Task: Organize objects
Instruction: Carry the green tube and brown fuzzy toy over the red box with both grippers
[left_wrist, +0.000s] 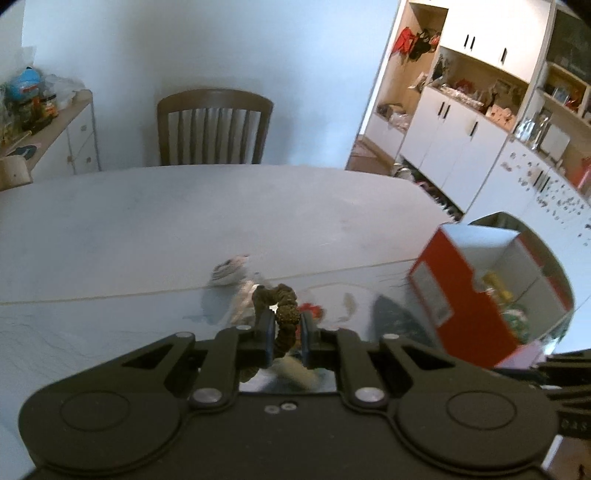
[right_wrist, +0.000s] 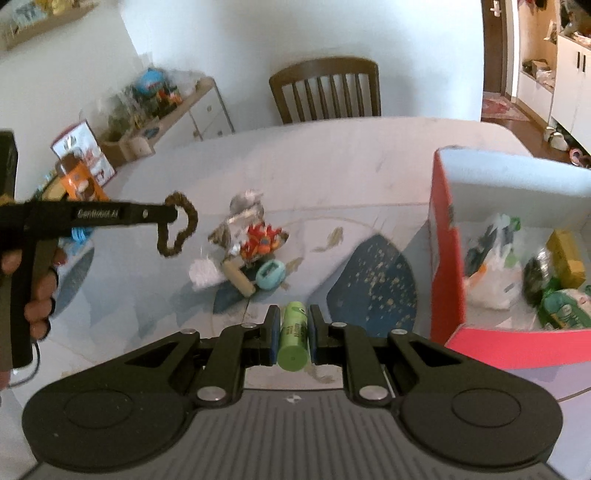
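My left gripper (left_wrist: 287, 319) is shut on a brown beaded bracelet (left_wrist: 284, 306), lifted above the table. From the right wrist view that same gripper (right_wrist: 173, 214) reaches in from the left, with the bracelet (right_wrist: 179, 230) dangling in a loop. My right gripper (right_wrist: 291, 325) is shut on a green tube (right_wrist: 293, 336) held lengthwise between the fingers. A red box (right_wrist: 447, 258) stands open at the right, holding bags and packets. A small pile (right_wrist: 255, 240) of loose items lies mid-table: a red toy, a teal round case, a tan cylinder, a white scrap.
A wooden chair (right_wrist: 327, 88) stands at the table's far side. A sideboard (right_wrist: 177, 110) crowded with toys runs along the left wall. White cabinets (left_wrist: 454, 147) fill the right. A person's hand (right_wrist: 37, 288) grips the left tool. The red box (left_wrist: 454, 295) is at the table's right edge.
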